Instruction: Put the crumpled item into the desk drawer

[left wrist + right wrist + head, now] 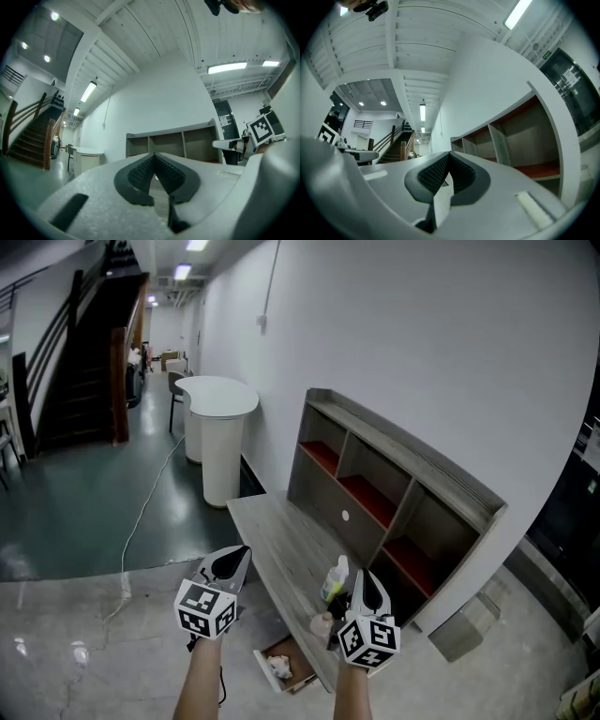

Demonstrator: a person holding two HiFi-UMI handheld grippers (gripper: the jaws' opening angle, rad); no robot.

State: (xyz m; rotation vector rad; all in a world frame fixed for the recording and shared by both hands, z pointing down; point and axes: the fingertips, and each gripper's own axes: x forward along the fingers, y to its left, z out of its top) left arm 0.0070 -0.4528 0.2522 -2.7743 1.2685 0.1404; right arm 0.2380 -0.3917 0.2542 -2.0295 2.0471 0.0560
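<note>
A crumpled white item point(279, 667) lies inside the open drawer point(302, 674) that juts out below the grey wooden desk point(272, 531). Held up in the air left of the desk, my left gripper point(231, 562) is shut and empty; its dark pads meet at the tip point(153, 154). My right gripper point(367, 583) hangs over the desk's near end, above and to the right of the drawer. It is shut too, with nothing between its pads point(449, 153). Both gripper views look level, towards the hutch and the ceiling; neither shows the drawer.
A hutch point(394, 484) with red-lined shelves stands on the desk's back edge against the white wall. A white and green bottle point(335, 577) and a small pale object point(322, 624) sit on the desk near my right gripper. A white round counter point(220, 432) and a stairway point(84, 352) are farther off.
</note>
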